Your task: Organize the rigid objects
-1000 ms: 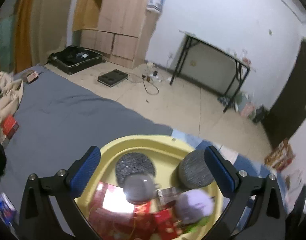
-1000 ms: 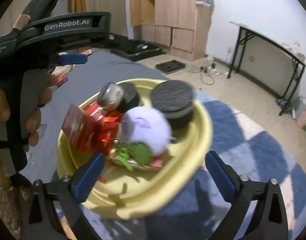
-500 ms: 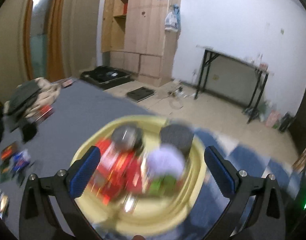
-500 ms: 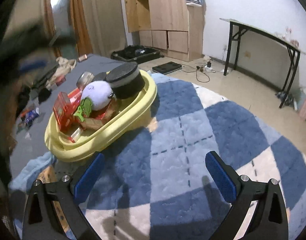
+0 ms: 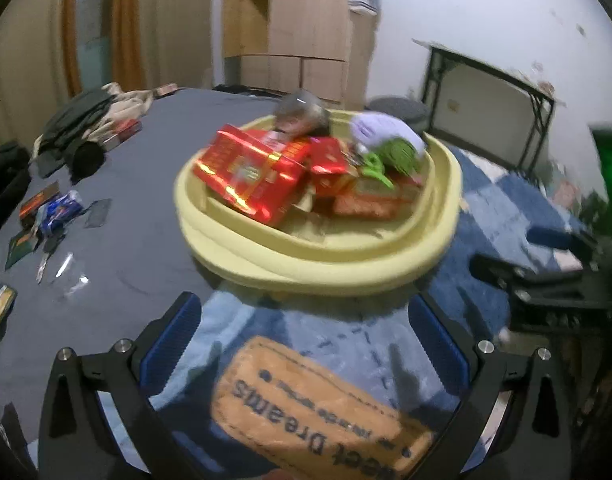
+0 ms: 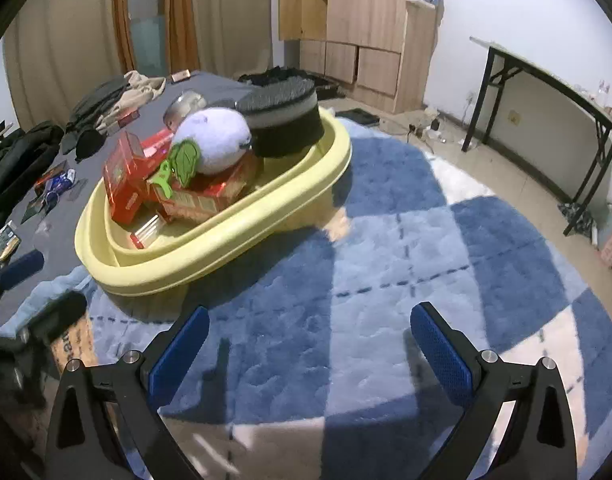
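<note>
- My left fingers [image 5: 304, 340] are spread wide with nothing between the blue pads; they hang over the blue checked plush rug [image 5: 502, 216], just short of the shallow pale-yellow oval plastic tub [image 5: 318, 268].
- My right fingers [image 6: 310, 344] are equally wide apart and empty, above bare rug, with the tub ahead and to their left.
- A second ago both pairs of fingers sat right over the tub's contents; now both have drawn back and the tub rests on the rug at the edge of the dark grey bed sheet [image 5: 118, 248]. I judge it has just been set down there, so sorting can start.
- In the tub, left to right: glossy red cardboard boxes [image 5: 246, 176], a shiny metal can [image 5: 302, 110], a lilac plush ball with a green leaf patch [image 5: 386, 136], and a round black-topped foam pad [image 6: 282, 116].
- Only the left view shows the tan rug label reading "Dreams" [image 5: 318, 408] in full, and the small loose packets on the sheet [image 5: 54, 208] up close.
- Only the right view shows the foam pad clearly, the open rug to the tub's right, and the black-legged folding bench [image 6: 546, 92] by the wall.
- Each view catches the other gripper only as a dark blur at its edge.
</note>
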A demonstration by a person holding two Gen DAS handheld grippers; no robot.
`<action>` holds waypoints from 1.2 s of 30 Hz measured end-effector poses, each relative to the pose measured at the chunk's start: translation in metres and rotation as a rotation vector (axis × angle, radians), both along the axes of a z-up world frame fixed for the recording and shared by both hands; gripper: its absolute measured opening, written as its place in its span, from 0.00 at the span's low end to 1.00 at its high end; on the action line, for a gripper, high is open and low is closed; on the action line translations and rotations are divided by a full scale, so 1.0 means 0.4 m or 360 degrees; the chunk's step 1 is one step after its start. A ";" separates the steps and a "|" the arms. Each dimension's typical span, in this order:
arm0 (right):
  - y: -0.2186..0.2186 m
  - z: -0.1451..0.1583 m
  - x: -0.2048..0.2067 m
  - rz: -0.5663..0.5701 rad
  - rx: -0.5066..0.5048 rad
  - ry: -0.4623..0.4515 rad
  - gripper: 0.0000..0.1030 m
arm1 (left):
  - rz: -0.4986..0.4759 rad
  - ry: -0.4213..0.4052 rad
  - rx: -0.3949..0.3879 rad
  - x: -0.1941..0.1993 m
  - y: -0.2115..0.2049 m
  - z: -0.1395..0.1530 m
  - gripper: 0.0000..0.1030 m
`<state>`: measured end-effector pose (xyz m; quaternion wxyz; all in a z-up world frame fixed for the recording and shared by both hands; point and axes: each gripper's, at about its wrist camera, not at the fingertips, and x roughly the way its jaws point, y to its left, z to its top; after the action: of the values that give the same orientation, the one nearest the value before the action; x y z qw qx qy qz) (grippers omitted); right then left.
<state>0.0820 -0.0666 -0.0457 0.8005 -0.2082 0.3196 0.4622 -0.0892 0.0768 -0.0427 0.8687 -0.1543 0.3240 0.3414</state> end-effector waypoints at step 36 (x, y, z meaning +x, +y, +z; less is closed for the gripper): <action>0.123 -0.085 0.029 -0.0059 -0.0154 -0.0084 1.00 | 0.0183 0.0191 -0.0165 0.088 0.093 -0.107 1.00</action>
<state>0.0936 -0.0172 -0.0797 0.8062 -0.2528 0.3242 0.4256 -0.0541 0.1140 -0.0855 0.8176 -0.1966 0.3833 0.3820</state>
